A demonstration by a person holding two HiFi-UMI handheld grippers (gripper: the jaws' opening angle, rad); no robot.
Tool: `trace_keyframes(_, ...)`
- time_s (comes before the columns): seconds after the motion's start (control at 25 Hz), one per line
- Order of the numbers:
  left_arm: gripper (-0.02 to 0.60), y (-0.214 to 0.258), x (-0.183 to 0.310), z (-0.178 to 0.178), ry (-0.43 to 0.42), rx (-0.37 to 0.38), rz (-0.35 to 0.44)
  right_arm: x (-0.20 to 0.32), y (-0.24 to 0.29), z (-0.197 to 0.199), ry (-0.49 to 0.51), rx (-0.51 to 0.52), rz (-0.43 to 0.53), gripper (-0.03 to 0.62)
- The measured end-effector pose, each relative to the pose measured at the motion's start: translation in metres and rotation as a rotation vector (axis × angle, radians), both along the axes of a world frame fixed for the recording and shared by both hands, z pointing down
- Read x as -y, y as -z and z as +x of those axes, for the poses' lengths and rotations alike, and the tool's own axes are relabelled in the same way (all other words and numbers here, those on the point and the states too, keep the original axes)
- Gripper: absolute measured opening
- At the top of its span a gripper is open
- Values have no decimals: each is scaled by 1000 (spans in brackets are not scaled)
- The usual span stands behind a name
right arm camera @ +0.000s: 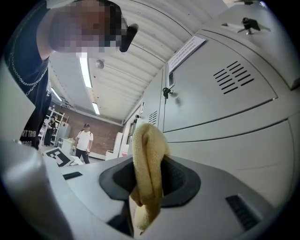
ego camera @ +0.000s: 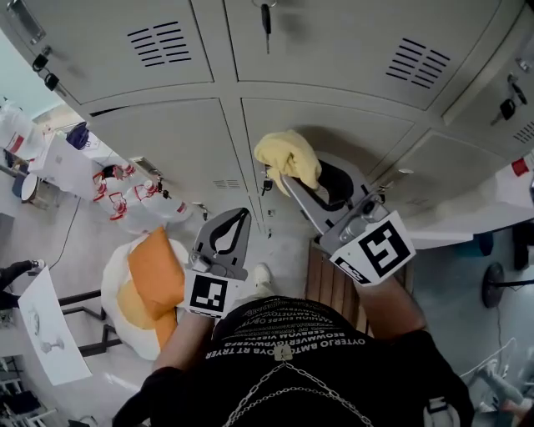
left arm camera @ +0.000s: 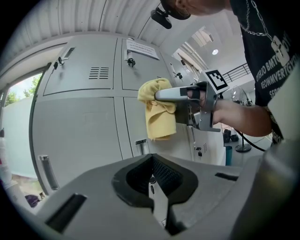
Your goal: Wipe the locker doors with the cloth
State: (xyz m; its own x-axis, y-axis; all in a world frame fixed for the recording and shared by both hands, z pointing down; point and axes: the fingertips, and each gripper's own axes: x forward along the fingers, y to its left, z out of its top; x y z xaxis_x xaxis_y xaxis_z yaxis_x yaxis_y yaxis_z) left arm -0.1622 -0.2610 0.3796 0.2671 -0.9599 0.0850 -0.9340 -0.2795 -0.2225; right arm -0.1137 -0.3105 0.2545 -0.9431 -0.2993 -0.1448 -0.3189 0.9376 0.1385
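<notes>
A yellow cloth (ego camera: 288, 157) is bunched between the jaws of my right gripper (ego camera: 289, 178), which is shut on it. The cloth is held up against the grey locker doors (ego camera: 338, 127), near a seam between two doors; I cannot tell whether it touches. In the right gripper view the cloth (right arm camera: 147, 161) sticks up out of the jaws with a locker door (right arm camera: 225, 140) close on the right. My left gripper (ego camera: 243, 214) hangs lower and to the left, shut and empty. From the left gripper view the cloth (left arm camera: 158, 110) and right gripper (left arm camera: 187, 95) show ahead.
An orange and white cushioned seat (ego camera: 150, 279) stands at the lower left, a wooden slatted stool (ego camera: 332, 288) below the right gripper. Bottles and papers (ego camera: 125, 190) crowd the left. A key (ego camera: 265, 17) hangs in an upper lock. A person (right arm camera: 84, 140) stands far back.
</notes>
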Motion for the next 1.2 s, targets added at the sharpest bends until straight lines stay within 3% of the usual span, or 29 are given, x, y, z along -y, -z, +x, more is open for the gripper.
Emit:
trace_keyframes(0.28,6,-4,1,-6,2,-15,-8,14,6,-36,-39,-30,11,110)
trace_keyframes(0.48,6,-5,1,-2,-4,-24,-10,27,9,-39,-98,-53,29,110)
trace_keyframes(1.2,6,-1,-2,39,-58,-6,-6,72,0,53,-311,-79,24,110)
